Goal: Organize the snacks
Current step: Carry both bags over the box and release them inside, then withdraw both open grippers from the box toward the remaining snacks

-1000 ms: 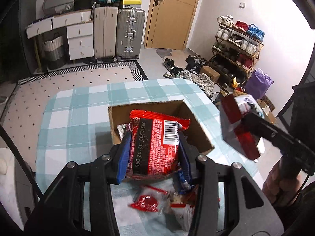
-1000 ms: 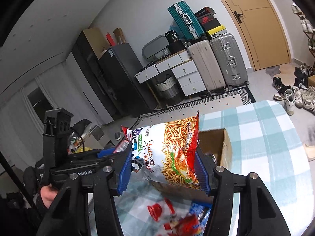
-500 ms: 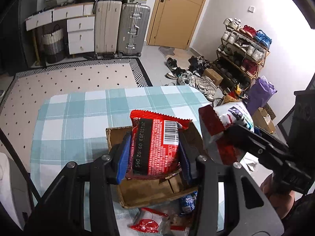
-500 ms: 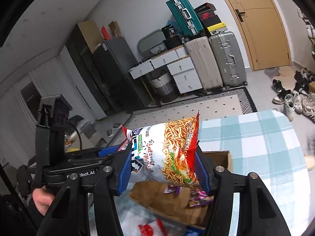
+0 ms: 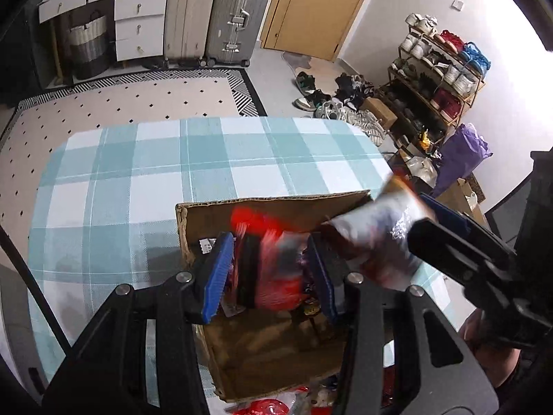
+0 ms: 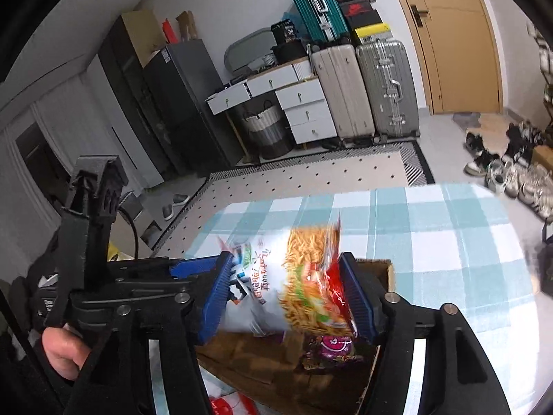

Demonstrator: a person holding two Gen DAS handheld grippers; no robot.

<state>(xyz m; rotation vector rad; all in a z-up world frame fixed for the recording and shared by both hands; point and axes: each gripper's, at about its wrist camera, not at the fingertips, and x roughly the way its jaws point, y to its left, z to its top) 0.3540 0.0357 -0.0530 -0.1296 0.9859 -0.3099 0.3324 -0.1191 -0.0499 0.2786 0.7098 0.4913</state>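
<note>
An open cardboard box (image 5: pixel 269 204) stands on the checked tablecloth (image 5: pixel 155 173). My left gripper (image 5: pixel 269 242) hangs over the box, its jaws opening; a red snack packet (image 5: pixel 276 280), blurred, is slipping down between the blue pads into the box. My right gripper (image 6: pixel 283 276) is over the same box (image 6: pixel 262 366), jaws opening too. The white and orange noodle-snack packet (image 6: pixel 297 290) is blurred between its pads and sags toward the box. That packet (image 5: pixel 373 228) also shows at the box's right rim in the left wrist view. A purple packet (image 6: pixel 331 346) lies inside the box.
Loose red packets (image 5: pixel 269 408) lie on the cloth in front of the box. A hand (image 6: pixel 62 349) holds the left gripper's handle. Suitcases (image 5: pixel 214 17), drawers (image 5: pixel 138 24), a shoe rack (image 5: pixel 439 79) and a patterned rug (image 5: pixel 138 100) are beyond the table.
Both grippers moved forward and down over the box. Their jaws have widened, and both packets, sharp and firmly held before, are now blurred and lower between the pads.
</note>
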